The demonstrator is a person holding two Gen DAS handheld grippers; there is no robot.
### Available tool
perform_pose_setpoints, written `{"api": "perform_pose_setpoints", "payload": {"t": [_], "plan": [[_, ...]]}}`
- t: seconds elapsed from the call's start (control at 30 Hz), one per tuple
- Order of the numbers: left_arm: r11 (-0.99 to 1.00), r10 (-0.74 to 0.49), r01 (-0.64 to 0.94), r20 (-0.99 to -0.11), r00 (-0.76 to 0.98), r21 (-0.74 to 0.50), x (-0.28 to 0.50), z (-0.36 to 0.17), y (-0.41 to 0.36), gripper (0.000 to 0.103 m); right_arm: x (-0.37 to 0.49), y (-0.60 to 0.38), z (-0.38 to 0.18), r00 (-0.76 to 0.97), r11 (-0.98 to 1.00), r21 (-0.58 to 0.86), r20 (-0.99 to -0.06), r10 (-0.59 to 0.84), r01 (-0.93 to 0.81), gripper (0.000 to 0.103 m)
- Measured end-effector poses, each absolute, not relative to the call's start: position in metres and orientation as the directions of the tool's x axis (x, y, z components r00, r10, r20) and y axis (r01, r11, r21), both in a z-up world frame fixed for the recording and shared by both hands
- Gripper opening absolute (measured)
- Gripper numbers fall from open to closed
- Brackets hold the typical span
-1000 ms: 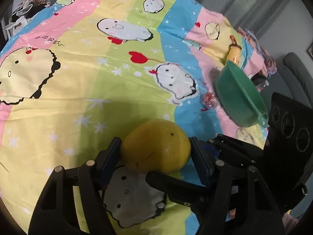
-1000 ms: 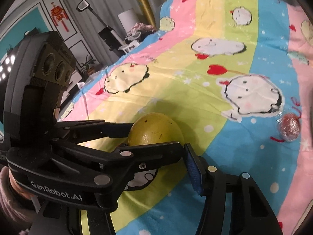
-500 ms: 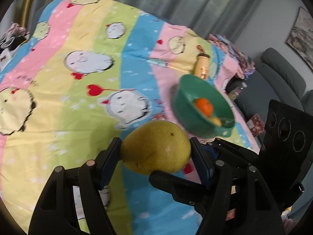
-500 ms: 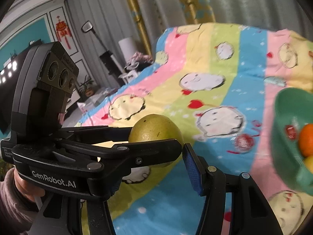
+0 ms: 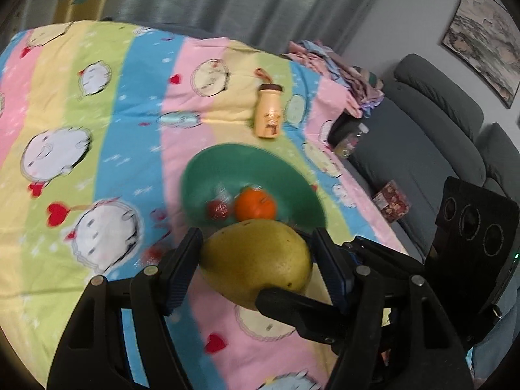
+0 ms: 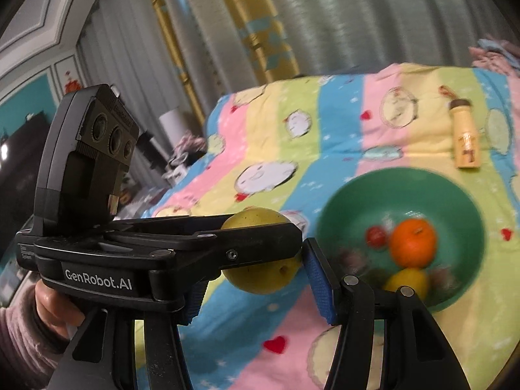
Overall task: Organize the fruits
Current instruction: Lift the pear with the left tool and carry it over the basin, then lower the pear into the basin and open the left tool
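Observation:
A large yellow-green pomelo (image 5: 256, 260) is clamped between both pads of my left gripper (image 5: 256, 256), held in the air just short of the near rim of a green bowl (image 5: 227, 165). The bowl holds an orange (image 5: 255, 203) and a small red fruit (image 5: 217, 209). In the right wrist view the pomelo (image 6: 260, 279) sits between the fingers of my right gripper (image 6: 256, 269), whose blue pad (image 6: 320, 284) stands beside it; contact is unclear. The bowl (image 6: 455, 188) lies to the right with the orange (image 6: 412, 242), a lemon (image 6: 406, 281) and the red fruit (image 6: 375, 235).
A beige drink bottle (image 5: 268, 112) lies on the striped cartoon bedspread (image 5: 81, 113) behind the bowl. A grey sofa (image 5: 438, 120) stands to the right past the bed's edge. Curtains hang at the back.
Both grippers have carried the pomelo up off the bedspread and to the right. The green bowl has come from the far right edge to just ahead of the pomelo.

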State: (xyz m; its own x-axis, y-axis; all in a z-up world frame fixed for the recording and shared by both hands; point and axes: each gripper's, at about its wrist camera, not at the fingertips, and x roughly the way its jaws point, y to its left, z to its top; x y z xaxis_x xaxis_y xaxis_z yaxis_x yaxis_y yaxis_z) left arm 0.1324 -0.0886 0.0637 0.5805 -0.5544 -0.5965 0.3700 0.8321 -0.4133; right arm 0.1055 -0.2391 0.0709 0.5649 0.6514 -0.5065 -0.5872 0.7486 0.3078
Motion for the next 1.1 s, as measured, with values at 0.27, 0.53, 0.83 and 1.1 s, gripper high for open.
{"api": "perform_pose_setpoints", "payload": {"t": [0.27,0.53,0.83,1.1], "plan": [[0.798,-0.602,0.374,-0.614,0.510,-0.472,0.187,0.057,-0.127,0.068,0.155,-0.278,0.072,0.594,0.795,0.320,-0.536,0.600,-0.515,0.057],[0.801,-0.598,0.319,-0.670,0.440,-0.506,0.216,0.019,-0.134,0.068,0.182,-0.286,0.038,0.538,0.799,0.375,-0.597,0.596,-0.470,0.057],[0.823,-0.568,0.313,-0.700,0.434,-0.474,0.223,0.006,-0.139,0.072,0.193,-0.281,0.017,0.497,0.829,0.354,-0.674,0.547,-0.433,0.058],[0.846,-0.533,0.328,-0.674,0.512,-0.420,0.205,0.029,-0.113,0.081,0.175,-0.296,0.034,0.539,0.836,0.364,-0.642,0.545,-0.410,0.059]]}}
